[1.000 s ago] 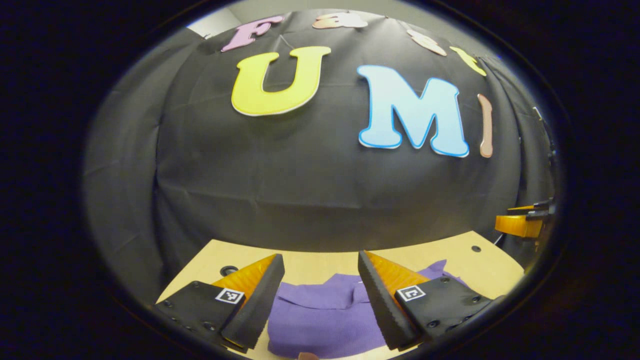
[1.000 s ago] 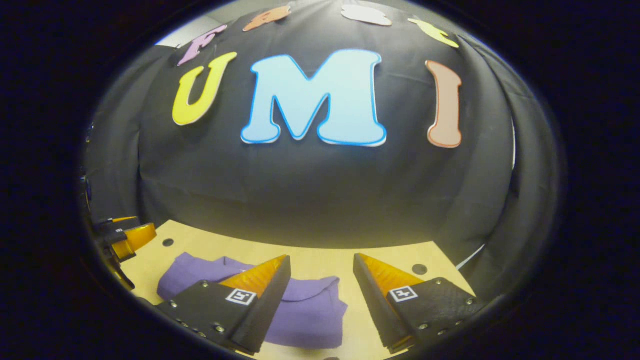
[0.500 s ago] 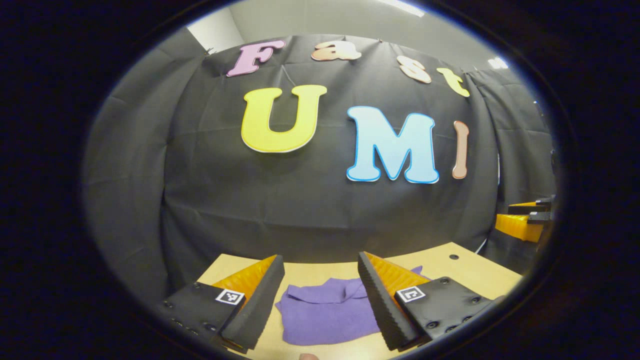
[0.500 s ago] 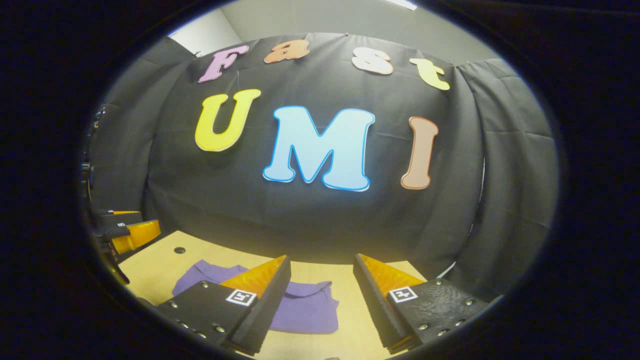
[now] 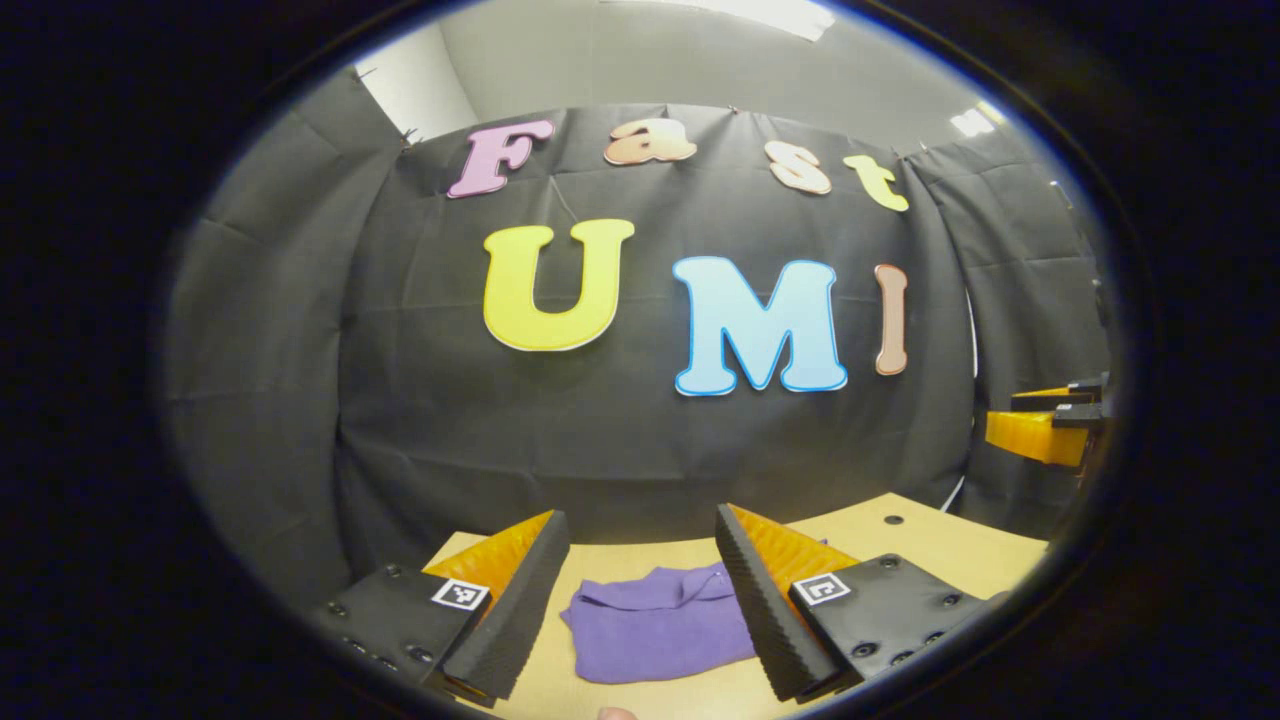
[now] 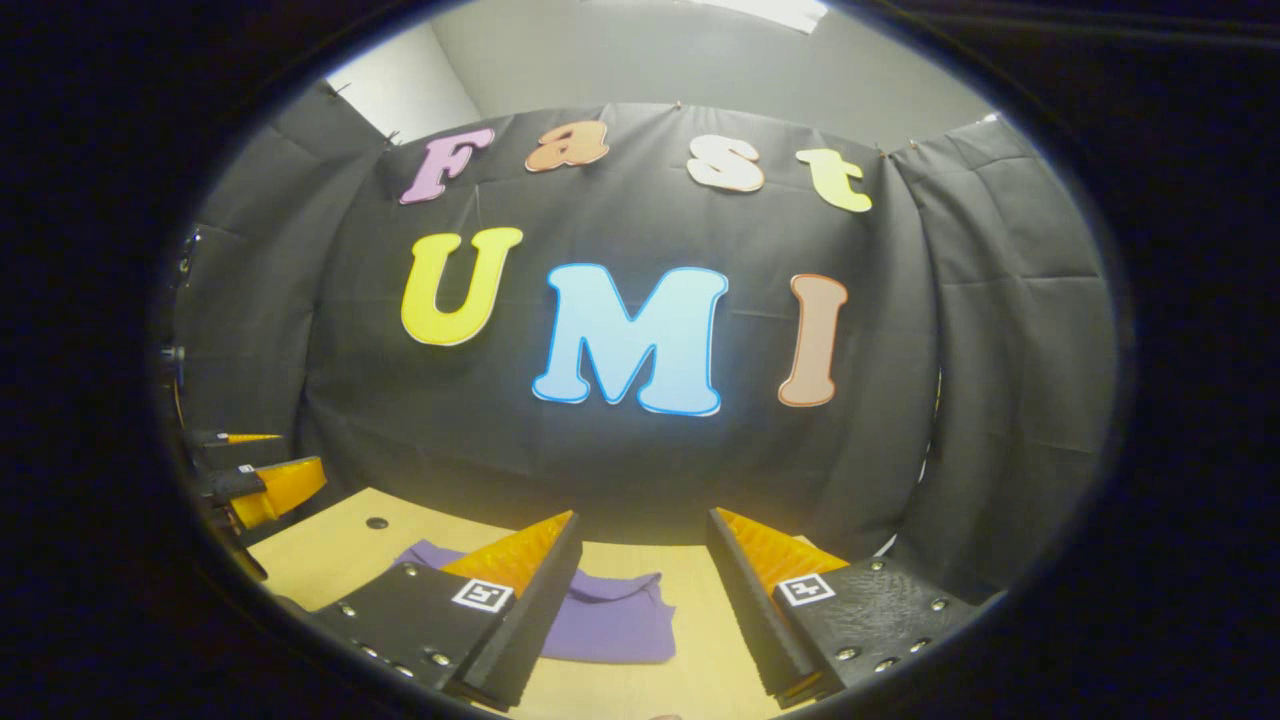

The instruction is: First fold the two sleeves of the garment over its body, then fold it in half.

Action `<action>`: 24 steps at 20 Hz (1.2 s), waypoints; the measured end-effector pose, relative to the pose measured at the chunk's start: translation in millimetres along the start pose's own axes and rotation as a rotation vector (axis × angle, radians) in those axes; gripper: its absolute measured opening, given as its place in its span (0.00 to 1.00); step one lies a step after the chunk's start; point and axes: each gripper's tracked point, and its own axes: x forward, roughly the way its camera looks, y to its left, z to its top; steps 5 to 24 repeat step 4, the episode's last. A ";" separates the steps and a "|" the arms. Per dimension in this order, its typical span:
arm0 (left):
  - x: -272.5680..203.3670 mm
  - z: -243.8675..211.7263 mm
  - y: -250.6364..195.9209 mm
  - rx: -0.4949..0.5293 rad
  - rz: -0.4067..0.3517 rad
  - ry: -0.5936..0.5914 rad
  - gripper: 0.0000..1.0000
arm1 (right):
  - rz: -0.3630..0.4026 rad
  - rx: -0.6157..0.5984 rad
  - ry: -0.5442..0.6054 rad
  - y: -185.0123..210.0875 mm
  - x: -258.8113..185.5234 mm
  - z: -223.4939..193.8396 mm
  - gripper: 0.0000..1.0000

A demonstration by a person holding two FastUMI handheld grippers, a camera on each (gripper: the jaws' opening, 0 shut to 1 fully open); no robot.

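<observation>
Now the folded purple garment [image 5: 655,625] lies flat on the bench [image 5: 930,545]; left gripper [image 5: 640,580] and right gripper [image 6: 645,575] fingers gape wide, holding nothing.

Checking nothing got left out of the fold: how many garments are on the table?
1. A purple garment lies folded on the table, ahead of both open grippers; in the right gripper view it sits behind the near finger. Fingers hide part of the tabletop.
</observation>
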 end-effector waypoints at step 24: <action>-2.8 5.2 -11.0 -0.010 -0.018 -0.019 0.94 | -0.026 0.010 -0.001 -14.8 -14.9 -2.7 0.81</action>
